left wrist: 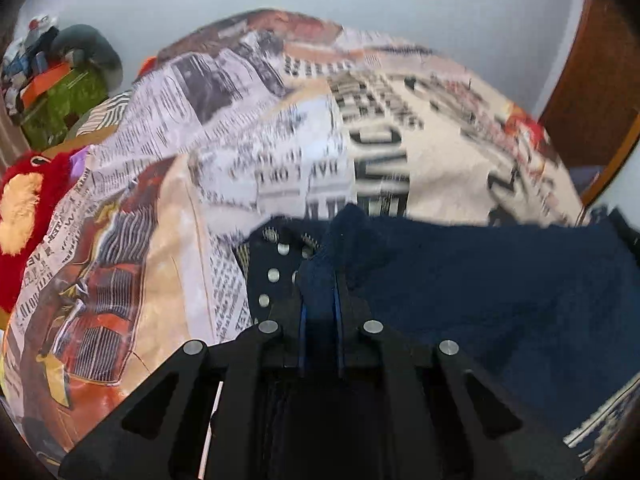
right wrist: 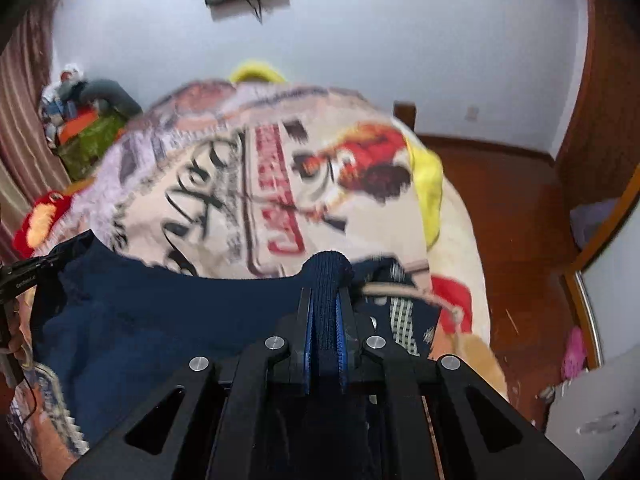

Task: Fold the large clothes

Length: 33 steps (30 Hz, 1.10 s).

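Fig. Two-gripper hold on a dark navy garment [left wrist: 500,288] above a bed w/ newspaper-print blanket [left wrist: 248,120]. Left gripper [left wrist: 320,276]: jaws nearly closed, pinching a bunched navy edge between blue pads; a snap-button placket [left wrist: 276,272] hangs just left of it. Right gripper [right wrist: 329,280]: jaws likewise near-closed on a ribbed navy fold that bulges past the fingertips; a beige drawcord [right wrist: 400,291] trails right. In the right wrist view the cloth spans leftward to the other gripper at far left, so the garment is stretched between the two tools, near the camera, over the blanket's near part. Probable reason: gripping two spaced points on one edge keeps the piece spread and taut, ready to lay flat or fold. Both views motion-blurred. Red plush toy [left wrist: 28,208] at left; clutter far left by the wall.
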{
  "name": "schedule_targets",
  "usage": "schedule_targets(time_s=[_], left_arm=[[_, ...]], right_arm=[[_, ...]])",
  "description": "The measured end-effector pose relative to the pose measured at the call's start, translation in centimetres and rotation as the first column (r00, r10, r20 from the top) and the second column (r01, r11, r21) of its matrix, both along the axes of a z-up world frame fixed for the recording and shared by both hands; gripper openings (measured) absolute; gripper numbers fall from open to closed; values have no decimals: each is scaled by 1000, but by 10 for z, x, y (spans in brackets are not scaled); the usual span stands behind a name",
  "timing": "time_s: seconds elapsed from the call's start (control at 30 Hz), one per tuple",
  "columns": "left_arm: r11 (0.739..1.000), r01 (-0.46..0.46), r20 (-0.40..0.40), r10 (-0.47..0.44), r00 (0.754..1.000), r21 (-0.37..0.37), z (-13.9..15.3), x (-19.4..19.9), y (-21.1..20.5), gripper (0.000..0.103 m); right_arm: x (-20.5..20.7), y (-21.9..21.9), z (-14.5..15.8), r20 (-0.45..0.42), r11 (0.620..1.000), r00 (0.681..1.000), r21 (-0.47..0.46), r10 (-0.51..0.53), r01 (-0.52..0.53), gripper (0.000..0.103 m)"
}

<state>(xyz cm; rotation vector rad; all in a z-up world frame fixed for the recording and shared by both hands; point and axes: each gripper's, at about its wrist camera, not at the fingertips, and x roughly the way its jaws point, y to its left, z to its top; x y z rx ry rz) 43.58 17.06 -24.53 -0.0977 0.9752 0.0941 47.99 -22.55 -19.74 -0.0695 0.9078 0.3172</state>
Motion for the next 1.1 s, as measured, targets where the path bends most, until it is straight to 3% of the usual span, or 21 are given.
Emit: schedule_targets(time_s=[0.17, 0.27, 0.4, 0.43, 0.5, 0.53, 0.57, 0.8, 1.0, 1.1], left_arm=[[1000, 6, -1, -6, 1000, 13, 12, -10, 3, 24], [999, 10, 28, -12, 1000, 49, 32, -18, 2, 31], [996, 4, 81, -11, 997, 87, 65, -33, -3, 34], [997, 9, 94, -17, 995, 81, 71, -37, -5, 39], [998, 32, 126, -38, 991, 49, 84, -48, -14, 52], [998, 51, 137, -55, 989, 32, 88, -53, -20, 56], [997, 70, 142, -72, 987, 20, 90, -57, -24, 56], [974, 227, 109, -228, 967, 23, 77, -81, -89, 63], [965, 261, 22, -261, 965, 12, 38, -82, -114, 64], [969, 244, -3, -244, 970, 39, 22, -81, -112, 64]], right_arm=[[-8, -3, 11, 10, 999, 1000, -30, 12, -11, 8], [-20, 2, 27, 30, 994, 999, -105, 26, -23, 8], [-44, 13, 52, 73, 992, 994, -105, 80, -72, 10], [-51, 18, 57, 75, 991, 992, -98, 97, -89, 16], [-65, 29, 65, 81, 990, 988, -72, 129, -124, 41], [-73, 35, 68, 95, 988, 985, -52, 147, -143, 61], [-80, 41, 72, 113, 986, 980, -34, 165, -163, 70], [-119, 98, 58, 63, 953, 951, 4, 304, -305, 70], [-130, 120, 14, -55, 934, 935, -61, 349, -352, 70], [-129, 107, 7, -82, 940, 938, -37, 337, -340, 73]])
